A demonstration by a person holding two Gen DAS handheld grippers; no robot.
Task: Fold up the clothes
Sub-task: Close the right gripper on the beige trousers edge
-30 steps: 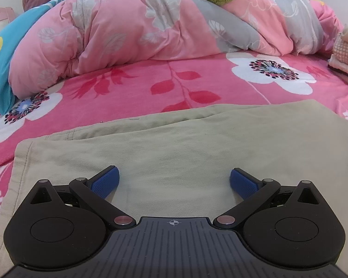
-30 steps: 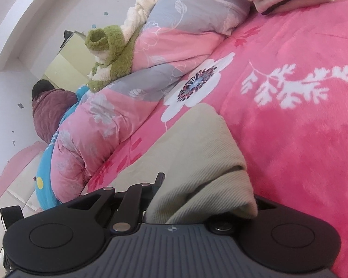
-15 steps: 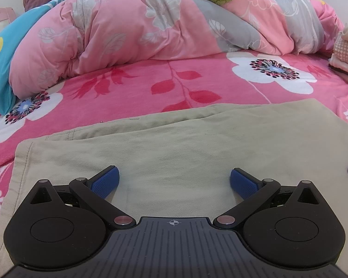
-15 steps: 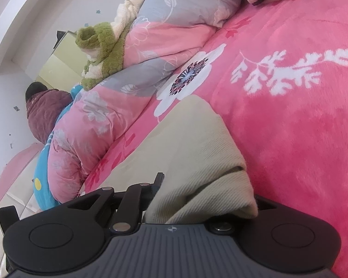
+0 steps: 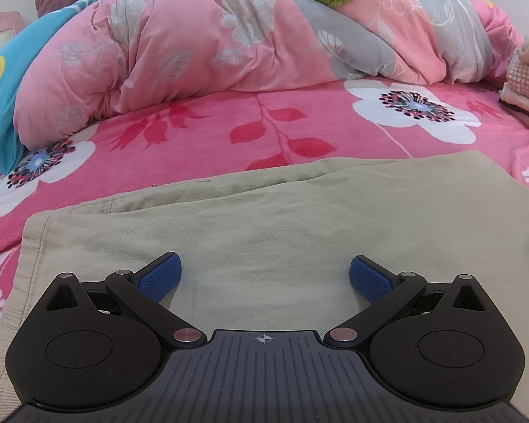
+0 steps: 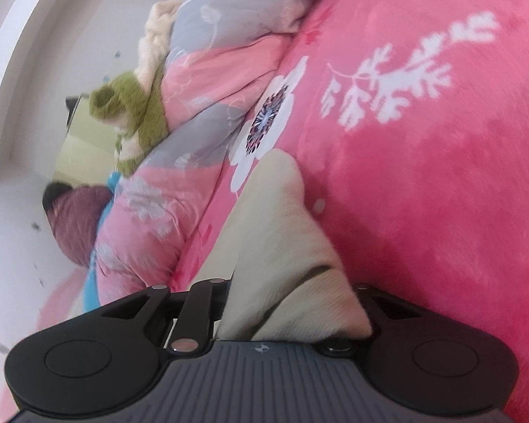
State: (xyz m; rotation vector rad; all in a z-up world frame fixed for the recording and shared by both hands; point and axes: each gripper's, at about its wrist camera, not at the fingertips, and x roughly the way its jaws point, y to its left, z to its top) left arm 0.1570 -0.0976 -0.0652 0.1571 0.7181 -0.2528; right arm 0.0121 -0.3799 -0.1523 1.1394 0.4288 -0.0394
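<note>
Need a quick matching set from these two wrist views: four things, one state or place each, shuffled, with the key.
Things:
1. left tongs
2. right tongs
3. khaki trousers
4. quilt

States:
A. bunched up at the far side of the bed
B. open, nothing between the pads
C. spread flat on the pink blanket
D. closed on a fold of khaki cloth

Pairs: 1-B, 2-D, 3-C, 4-A

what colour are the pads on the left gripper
Blue, textured pads on the left gripper; clearest in the left wrist view.
</note>
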